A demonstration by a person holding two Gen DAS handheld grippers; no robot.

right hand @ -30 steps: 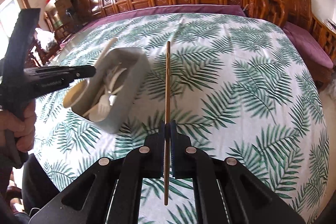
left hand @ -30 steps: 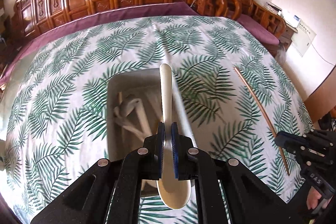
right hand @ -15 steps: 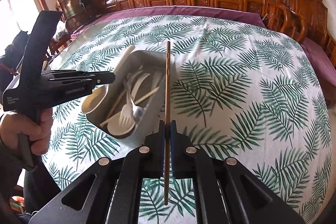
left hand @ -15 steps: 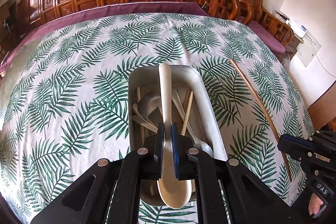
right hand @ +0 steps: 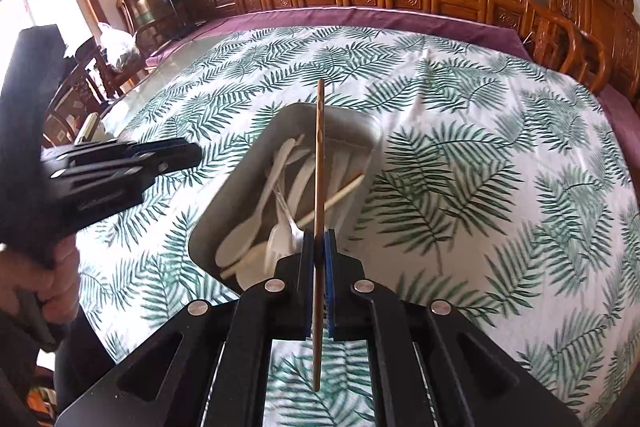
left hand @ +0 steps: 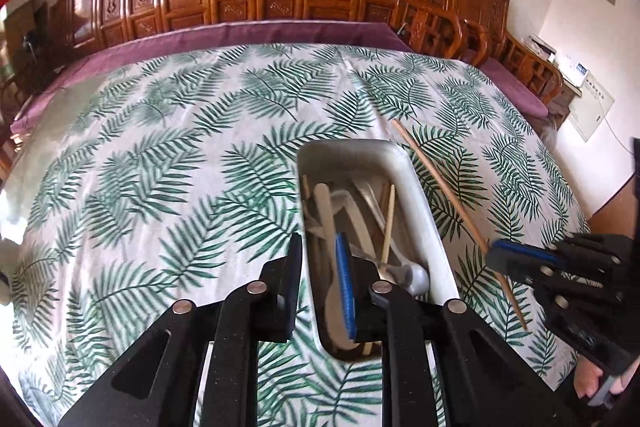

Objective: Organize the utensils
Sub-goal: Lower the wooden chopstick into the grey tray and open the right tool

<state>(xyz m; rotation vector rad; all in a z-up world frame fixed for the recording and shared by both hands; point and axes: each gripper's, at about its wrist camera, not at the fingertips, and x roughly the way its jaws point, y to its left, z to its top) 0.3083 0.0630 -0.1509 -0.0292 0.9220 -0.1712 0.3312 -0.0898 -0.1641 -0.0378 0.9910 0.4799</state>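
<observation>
Palm-print tablecloth (left hand: 168, 163): left gripper (left hand: 318, 279) jaws just parted, cream plastic spoon (left hand: 334, 259) dropped into grey rectangular tray (left hand: 420, 195); right gripper (right hand: 319, 287), clamping brown wooden chopstick (right hand: 319, 155) at tray's 4 o'clock, releases next.

White tablecloth (left hand: 200, 163) with green fern leaves, grey tray (right hand: 240, 195), seemingly cream spoons (right hand: 240, 239), brown chopstick (right hand: 319, 187)

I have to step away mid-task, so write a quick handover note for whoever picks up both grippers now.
Left gripper: jaws have just been opening over the tray; the white spoon lies between them, released into the tray.
Right gripper: shut on the brown chopstick, held above the tray.
Done: spoon, forks and a pale chopstick are in the tray on the leaf-print tablecloth.
Left: drop the brown chopstick in. No other loose utensils show.
</observation>
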